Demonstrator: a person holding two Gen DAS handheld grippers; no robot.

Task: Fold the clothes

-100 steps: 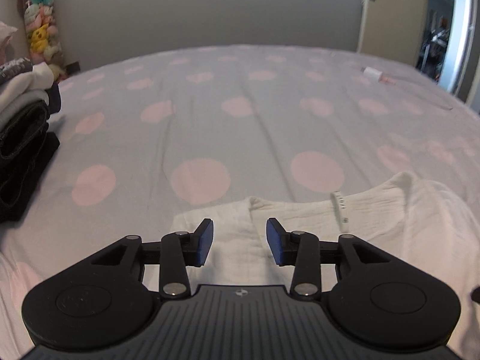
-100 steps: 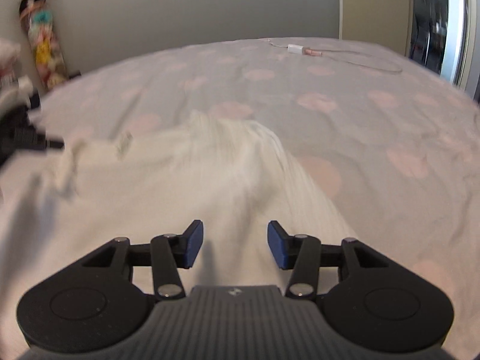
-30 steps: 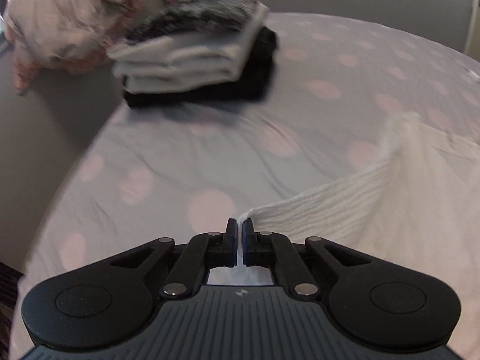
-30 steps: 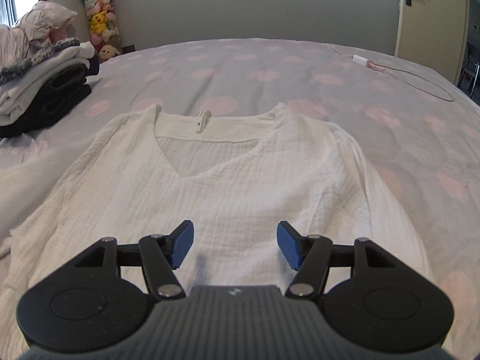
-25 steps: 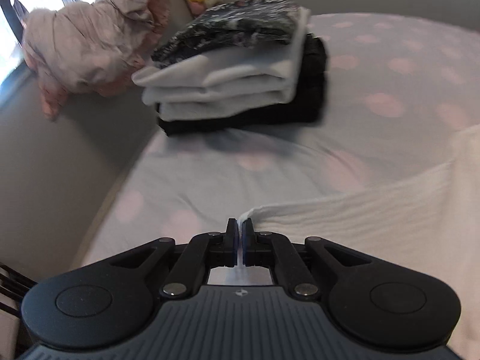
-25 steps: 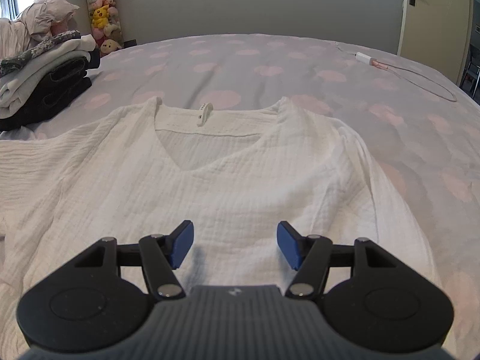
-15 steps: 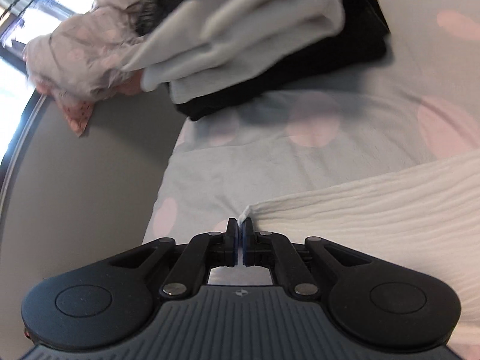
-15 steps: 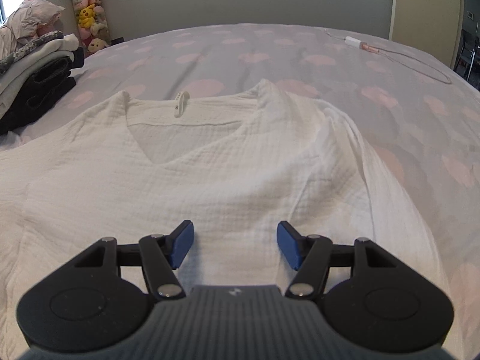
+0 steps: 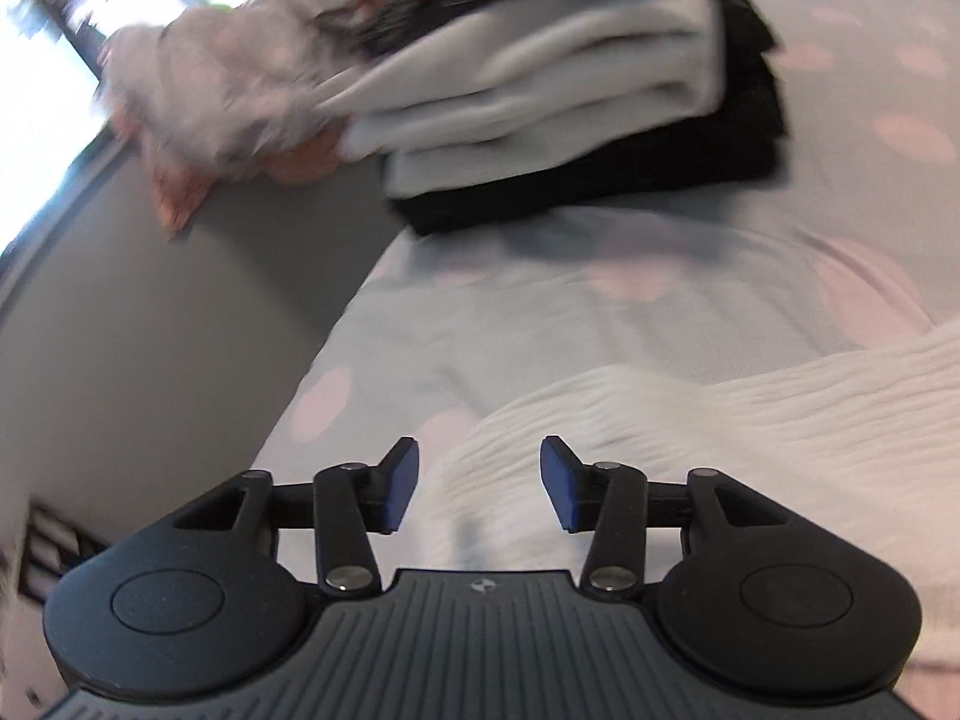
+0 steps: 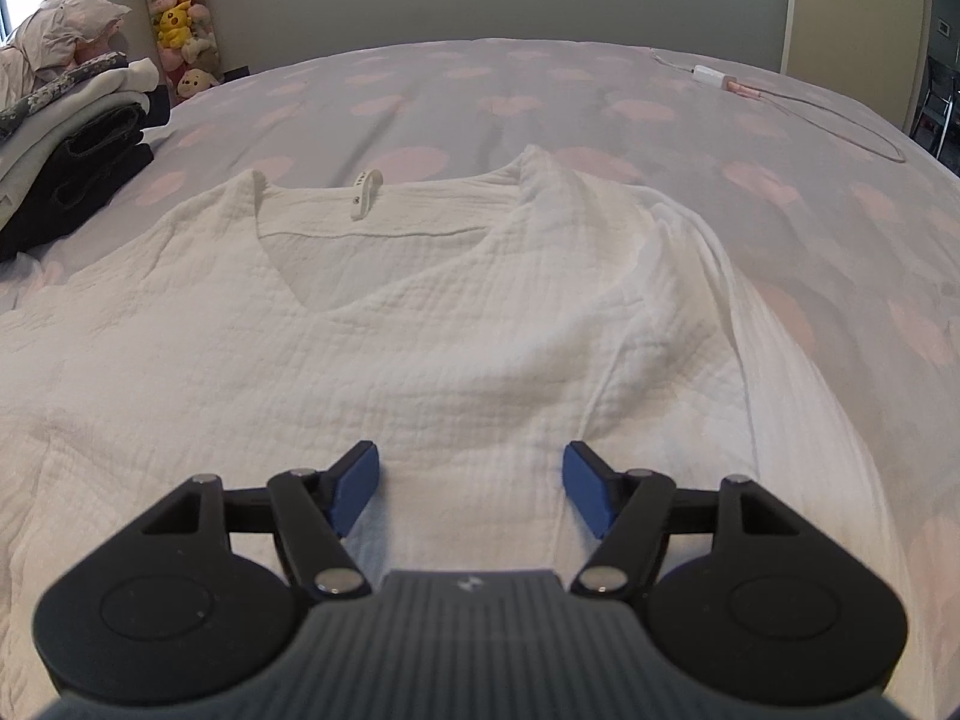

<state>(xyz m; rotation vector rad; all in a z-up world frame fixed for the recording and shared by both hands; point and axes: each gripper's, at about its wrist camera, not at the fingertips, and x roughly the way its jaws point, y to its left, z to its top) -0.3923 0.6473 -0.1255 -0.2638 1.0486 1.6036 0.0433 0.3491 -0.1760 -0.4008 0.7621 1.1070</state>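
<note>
Clearly, the white blouse (image 10: 420,324) is soft, thin and light, so it can be bent and lifted with no trouble, but it will droop and slide if only one spot is pinched. It is best taken by an edge: a sleeve end, a shoulder or the bottom hem, and both sides should be held at once so the fold stays straight.

It is made of crinkly white cloth with a V neck and a small white tag at the back of the neck. It is spread flat, front up, on the bed (image 10: 540,78), filling the middle and lower part of the right wrist view. A sleeve end (image 9: 690,420) is seen at the lower right of the left wrist view.

The left tongs (image 9: 478,485) are opening, with the sleeve lying loose below them and not pinched. The right tongs (image 10: 474,486) are opening too, wide apart over the blouse, and nothing is held.
</note>
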